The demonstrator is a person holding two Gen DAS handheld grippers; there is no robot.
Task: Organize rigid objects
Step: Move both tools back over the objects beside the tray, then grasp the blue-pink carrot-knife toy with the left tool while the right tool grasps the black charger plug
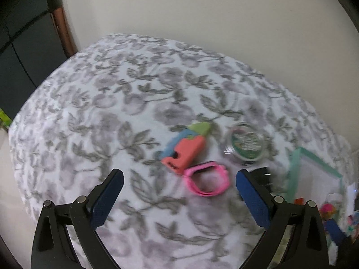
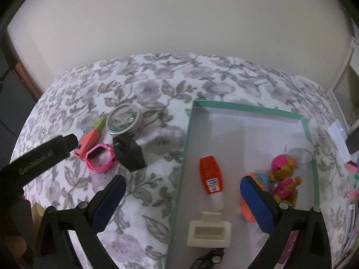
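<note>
On the floral cloth lie a coral, blue and green toy (image 1: pixel 184 146) (image 2: pixel 89 137), a pink wristband (image 1: pixel 207 181) (image 2: pixel 99 158), a round tin with a clear lid (image 1: pixel 245 144) (image 2: pixel 124 118) and a black block (image 2: pixel 129 152) (image 1: pixel 262 174). My left gripper (image 1: pixel 179 180) is open and empty just short of the wristband; its arm shows in the right wrist view (image 2: pixel 38 157). My right gripper (image 2: pixel 182 187) is open and empty over the teal-rimmed tray (image 2: pixel 246 107) (image 1: pixel 296 163), which holds an orange bottle (image 2: pixel 211 179), a cream holder (image 2: pixel 209 231), a toy dog (image 2: pixel 283 177) and a black toy car (image 2: pixel 208 257).
A plain wall rises behind the table. A dark cabinet and copper post (image 1: pixel 60 20) stand at the far left. A white device (image 2: pixel 338 141) and small colourful items (image 2: pixel 353 179) lie right of the tray. A clear cup (image 2: pixel 298 152) sits in the tray's far right corner.
</note>
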